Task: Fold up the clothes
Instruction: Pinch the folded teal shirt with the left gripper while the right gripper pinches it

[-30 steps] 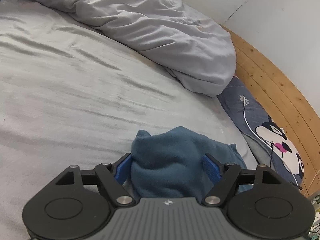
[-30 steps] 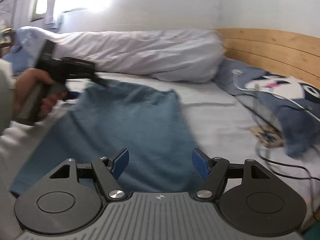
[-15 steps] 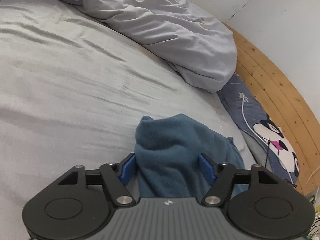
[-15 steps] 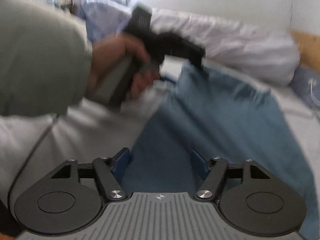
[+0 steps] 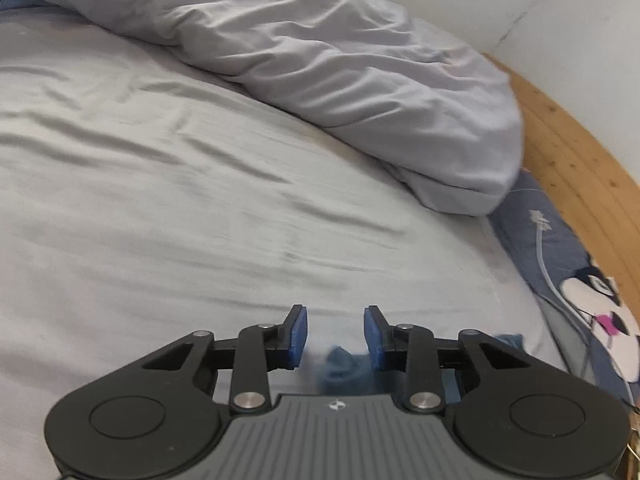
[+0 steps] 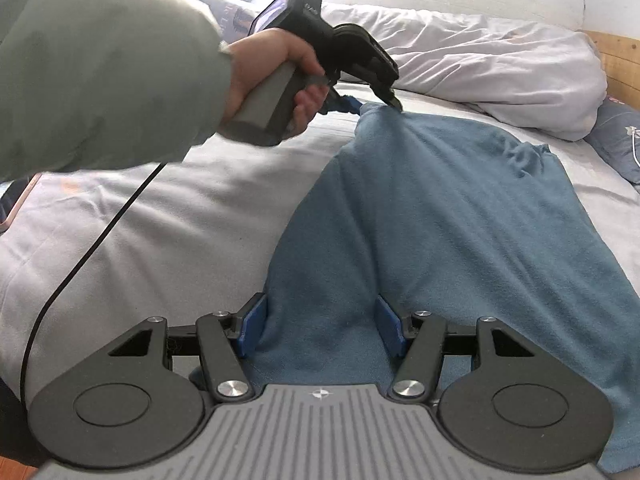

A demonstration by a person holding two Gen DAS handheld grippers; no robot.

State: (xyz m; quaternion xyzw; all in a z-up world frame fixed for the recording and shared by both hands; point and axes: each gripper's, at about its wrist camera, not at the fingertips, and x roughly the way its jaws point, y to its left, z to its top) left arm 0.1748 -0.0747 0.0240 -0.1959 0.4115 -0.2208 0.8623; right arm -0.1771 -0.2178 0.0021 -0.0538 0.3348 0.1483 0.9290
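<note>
A blue fleece garment [image 6: 440, 220] lies spread on the grey bed sheet [image 6: 180, 216]. My right gripper [image 6: 320, 326] has its jaws wide apart with the garment's near edge lying between the blue pads, not pinched. My left gripper [image 5: 333, 338] has its jaws apart and nothing between the pads; a blurred bit of the garment [image 5: 340, 364] shows just below them. In the right wrist view the left gripper [image 6: 390, 98] sits at the garment's far corner, its tips touching or just above the cloth.
A rumpled grey duvet [image 5: 340, 72] lies along the far side of the bed. A wooden headboard [image 5: 568, 152] and a dark blue cartoon pillow [image 5: 580, 280] with a white cable are at the right. A black cable [image 6: 92, 248] trails across the sheet.
The left gripper has let go of the garment's corner and narrowed its jaws; the cloth has dropped below the pads. The right gripper has moved in over the garment's near edge.
</note>
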